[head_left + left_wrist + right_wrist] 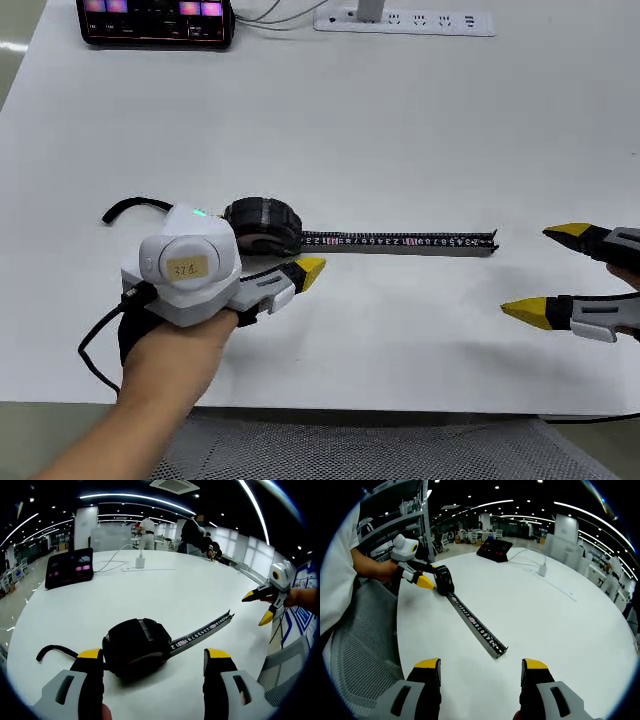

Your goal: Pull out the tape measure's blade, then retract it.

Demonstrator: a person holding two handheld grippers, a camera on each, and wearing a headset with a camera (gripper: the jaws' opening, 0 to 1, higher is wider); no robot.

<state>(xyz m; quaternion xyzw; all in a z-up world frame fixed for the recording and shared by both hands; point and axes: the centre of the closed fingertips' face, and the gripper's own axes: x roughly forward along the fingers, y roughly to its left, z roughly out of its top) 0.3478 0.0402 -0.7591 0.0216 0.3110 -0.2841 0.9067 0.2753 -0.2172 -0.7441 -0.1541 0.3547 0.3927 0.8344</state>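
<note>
The tape measure (262,225) is lying on the bench (400,130) with its blade (410,241) drawn out. The left gripper (153,655) is holding its jaws apart beside the case, perhaps touching it. The right gripper (545,270) is waiting with jaws apart near the blade tip. The blade is looking thin and springy, so the end hook seems the best hold.

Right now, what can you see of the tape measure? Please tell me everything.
The tape measure has a round black case, apparently plastic, lying on the white table. Its blade, dark with pale numerals, is pulled out flat along the table, its end hook free. A black strap trails from the case. The case sits between the open jaws of the left hand-held gripper; whether they touch it I cannot tell.
</note>
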